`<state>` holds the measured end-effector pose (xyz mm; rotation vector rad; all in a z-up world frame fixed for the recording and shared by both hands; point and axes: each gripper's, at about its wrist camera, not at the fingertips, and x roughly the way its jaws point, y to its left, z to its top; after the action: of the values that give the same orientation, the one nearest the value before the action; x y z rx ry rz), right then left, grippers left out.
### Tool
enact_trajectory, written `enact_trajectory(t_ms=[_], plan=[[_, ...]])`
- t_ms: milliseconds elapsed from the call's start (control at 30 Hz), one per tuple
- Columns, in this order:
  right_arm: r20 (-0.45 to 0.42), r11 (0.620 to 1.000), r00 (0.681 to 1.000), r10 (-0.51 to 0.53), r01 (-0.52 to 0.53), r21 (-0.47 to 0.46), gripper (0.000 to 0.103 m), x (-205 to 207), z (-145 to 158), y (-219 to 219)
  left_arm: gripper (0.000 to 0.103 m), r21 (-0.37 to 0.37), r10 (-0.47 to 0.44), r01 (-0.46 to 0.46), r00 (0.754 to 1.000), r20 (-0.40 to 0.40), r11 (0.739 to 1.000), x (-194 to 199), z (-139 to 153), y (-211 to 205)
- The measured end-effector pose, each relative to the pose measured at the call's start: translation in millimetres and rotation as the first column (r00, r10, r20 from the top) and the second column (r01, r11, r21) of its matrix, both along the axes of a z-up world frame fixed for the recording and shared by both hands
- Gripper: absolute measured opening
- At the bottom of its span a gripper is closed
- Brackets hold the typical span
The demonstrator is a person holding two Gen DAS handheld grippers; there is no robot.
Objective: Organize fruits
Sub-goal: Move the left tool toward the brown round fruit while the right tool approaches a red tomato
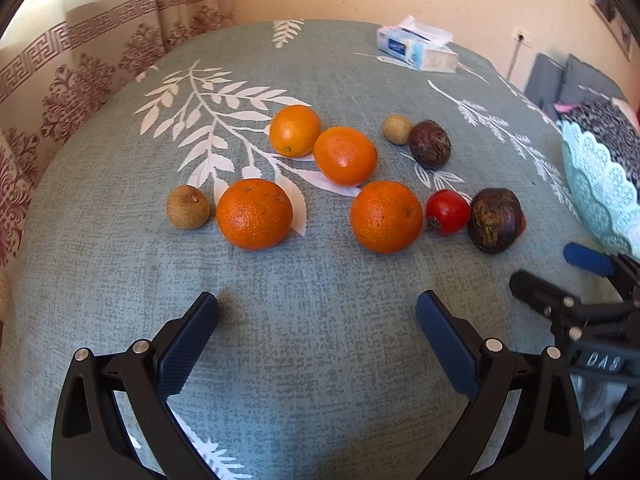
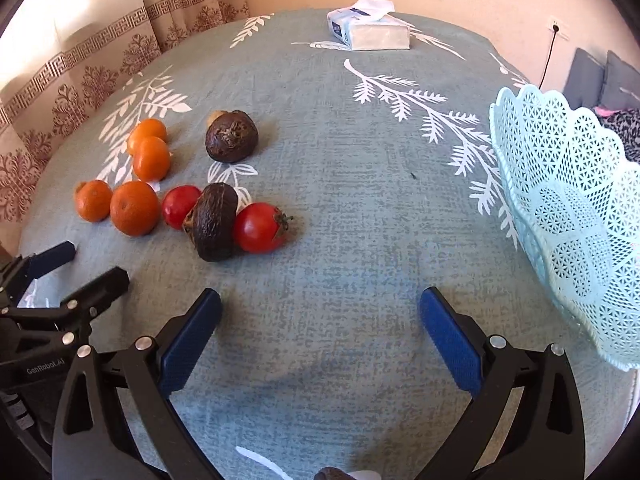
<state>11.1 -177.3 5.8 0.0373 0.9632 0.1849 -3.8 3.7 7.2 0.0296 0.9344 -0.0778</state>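
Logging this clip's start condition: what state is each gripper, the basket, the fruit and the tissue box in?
left gripper: open, empty
right gripper: open, empty
basket: tilted, no fruit visible inside
oranges: four, loose on tablecloth
tomatoes: two, loose
dark wrinkled fruits: two, loose
tissue box: open, tissue sticking out

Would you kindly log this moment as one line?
left gripper open | right gripper open | oranges on table | basket empty

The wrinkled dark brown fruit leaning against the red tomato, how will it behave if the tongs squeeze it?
The wrinkled dark brown fruit looks shrivelled, so it probably gives under pressure. Its rough skin should grip well. Lifting it may set the round red tomato rolling.
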Motion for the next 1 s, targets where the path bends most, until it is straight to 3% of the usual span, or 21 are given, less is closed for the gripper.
enact_trajectory(t_ms=[100,267,567,633,800,1000], plan=[[0.009,0.999,1.0,-0.002,0.002,0.044,0.101,-2.1,0.8,-5.4,0.098,-0.04,-0.042,0.041,0.999,-0.002,0.998,-2.5,2.8,10.1],[0.017,0.994,1.0,-0.009,0.007,0.107,0.101,-3.1,2.5,-14.1,0.098,-0.046,0.016,-0.015,1.0,0.019,0.999,-1.4,9.7,35.7],[0.005,0.997,1.0,0.003,-0.003,0.079,0.101,-2.2,2.2,-10.8,0.096,-0.04,0.097,-0.094,0.991,0.091,0.995,11.9,19.7,71.1],[0.003,0.997,1.0,0.004,-0.004,0.083,0.101,-2.2,2.1,-11.9,0.088,-0.032,0.093,-0.091,0.991,0.095,0.995,15.0,18.9,73.0],[-0.007,1.0,1.0,0.018,-0.018,0.015,0.101,-1.9,0.4,-2.8,0.081,-0.029,0.064,-0.061,0.99,0.128,0.998,19.3,24.6,74.3],[-0.013,0.999,0.999,0.045,-0.045,-0.013,0.101,-3.5,-0.9,-0.5,0.079,-0.05,0.042,-0.037,0.993,0.112,0.998,19.1,24.7,82.0]])
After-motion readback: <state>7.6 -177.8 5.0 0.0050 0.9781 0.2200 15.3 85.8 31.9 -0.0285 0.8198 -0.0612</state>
